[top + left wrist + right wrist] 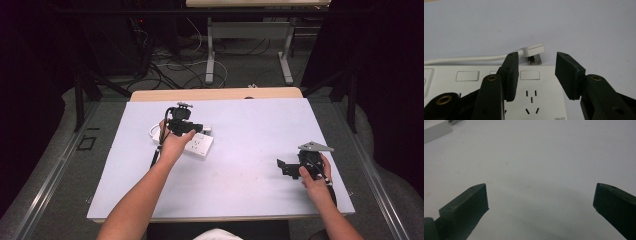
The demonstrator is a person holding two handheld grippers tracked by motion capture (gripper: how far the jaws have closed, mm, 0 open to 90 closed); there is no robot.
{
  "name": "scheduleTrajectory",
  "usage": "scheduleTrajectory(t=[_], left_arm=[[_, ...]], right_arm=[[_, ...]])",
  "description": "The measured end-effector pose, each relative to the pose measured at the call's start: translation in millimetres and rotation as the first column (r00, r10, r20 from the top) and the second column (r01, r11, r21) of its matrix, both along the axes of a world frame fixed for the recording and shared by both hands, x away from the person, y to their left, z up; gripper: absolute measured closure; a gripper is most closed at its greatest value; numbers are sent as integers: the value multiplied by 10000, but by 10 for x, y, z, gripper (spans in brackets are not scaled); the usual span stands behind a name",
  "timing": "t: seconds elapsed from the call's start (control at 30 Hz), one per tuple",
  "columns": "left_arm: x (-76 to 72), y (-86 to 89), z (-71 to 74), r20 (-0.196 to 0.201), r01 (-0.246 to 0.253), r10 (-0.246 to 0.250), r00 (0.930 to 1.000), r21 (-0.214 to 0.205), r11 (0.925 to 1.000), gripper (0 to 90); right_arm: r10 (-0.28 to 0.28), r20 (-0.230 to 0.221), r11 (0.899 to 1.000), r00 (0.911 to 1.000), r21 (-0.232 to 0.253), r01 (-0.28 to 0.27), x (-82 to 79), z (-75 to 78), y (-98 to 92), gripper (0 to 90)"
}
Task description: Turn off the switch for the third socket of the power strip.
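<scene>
White power strip [198, 144] lies left of centre on the table [240, 190].
Left gripper [537, 75] hovers over it, jaws parted, empty; right gripper [540, 202] gapes wide, lower right, empty.

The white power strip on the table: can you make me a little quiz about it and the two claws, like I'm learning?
1. True or false: the left claw is squeezing the power strip.
2. Which claw is over the power strip? A) left claw B) right claw
3. Fill in: past the power strip lies a white ____ on a white cable.

Key
1. False. Its jaws stand open above the strip, with a gap between them.
2. A. The right claw is open over bare table, far to the right of the strip.
3. Plug.
</scene>
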State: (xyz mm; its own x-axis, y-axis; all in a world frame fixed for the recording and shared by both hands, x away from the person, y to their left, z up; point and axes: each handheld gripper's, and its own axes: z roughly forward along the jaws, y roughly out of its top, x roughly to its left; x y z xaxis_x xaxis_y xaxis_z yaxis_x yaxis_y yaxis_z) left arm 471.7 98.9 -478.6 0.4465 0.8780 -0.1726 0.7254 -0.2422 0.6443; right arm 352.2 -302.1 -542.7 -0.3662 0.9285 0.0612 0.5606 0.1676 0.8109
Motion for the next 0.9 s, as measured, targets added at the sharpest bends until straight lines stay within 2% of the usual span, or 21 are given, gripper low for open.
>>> scheduleTrajectory(t=[0.23, 0.27, 0.3, 0.53, 0.9], left_arm=[[34, -45, -55, -157, -178, 178, 9997, -29, 9998, 591], [45, -42, -63, -144, -46, 47, 9999, 63, 10000, 599], [45, -55, -71, -200, -161, 161, 9997, 32, 9999, 602], [81, -90, -127, -379, -45, 47, 9993, 64, 10000, 649], [136, -146, -230, -737, 82, -55, 9973, 362, 9993, 691]], right_arm=[[-13, -43, 10000, 10000, 40, 13, 1, -2, 0, 0], [-12, -48, 10000, 10000, 38, 12, 1, -2, 0, 0], [-13, -53, 10000, 10000, 42, 13, 1, -2, 0, 0], [-45, -71, 10000, 10000, 18, 45, 0, 0, -3, 0], [-4, -64, 10000, 10000, 65, 4, 6, -5, -1, 0]])
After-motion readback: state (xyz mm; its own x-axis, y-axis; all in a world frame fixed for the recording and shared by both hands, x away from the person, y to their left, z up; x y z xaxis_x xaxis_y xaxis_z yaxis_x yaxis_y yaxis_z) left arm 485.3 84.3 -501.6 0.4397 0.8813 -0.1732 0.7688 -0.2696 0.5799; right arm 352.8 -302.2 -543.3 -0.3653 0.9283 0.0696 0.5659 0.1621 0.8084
